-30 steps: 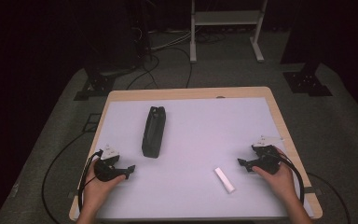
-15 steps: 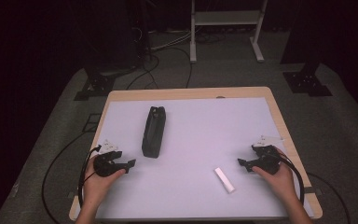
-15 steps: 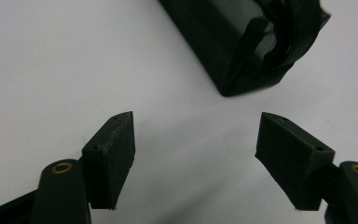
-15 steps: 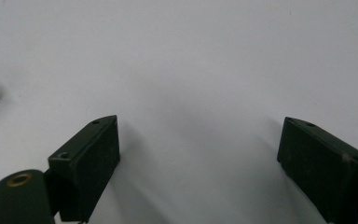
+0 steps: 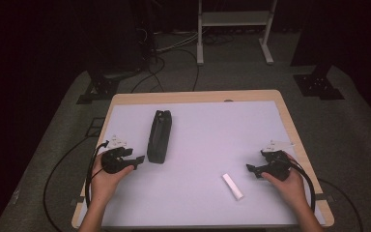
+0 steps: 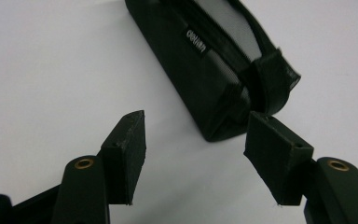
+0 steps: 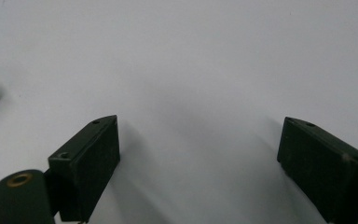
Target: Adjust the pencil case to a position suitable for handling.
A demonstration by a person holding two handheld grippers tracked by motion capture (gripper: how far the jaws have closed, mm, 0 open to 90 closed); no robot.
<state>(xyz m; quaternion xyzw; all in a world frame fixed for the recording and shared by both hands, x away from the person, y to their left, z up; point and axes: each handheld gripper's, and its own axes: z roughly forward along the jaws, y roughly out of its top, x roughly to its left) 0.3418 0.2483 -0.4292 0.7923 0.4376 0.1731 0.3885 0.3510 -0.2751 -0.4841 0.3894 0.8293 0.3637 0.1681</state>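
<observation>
On table point(image 5: 270, 121): black pouch point(image 5: 159, 136), white stick point(image 5: 233, 186). Left gripper point(image 5: 136, 161) wide, beside pouch end; right gripper point(image 5: 251, 169) wide, empty.

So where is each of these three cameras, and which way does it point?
High view: above the person's side, looking forward and down at the table; both hands show.
Left gripper view: on the left gripper, facing the black pouch.
Right gripper view: on the right gripper, facing bare tabletop.
Shared: the pouch shows in the high and left gripper views.

A wood-edged table point(image 5: 280, 96) carries a white mat point(image 5: 207, 145); black pouch point(image 5: 159, 136) left-centre; small white bar point(image 5: 233, 186) near right.
</observation>
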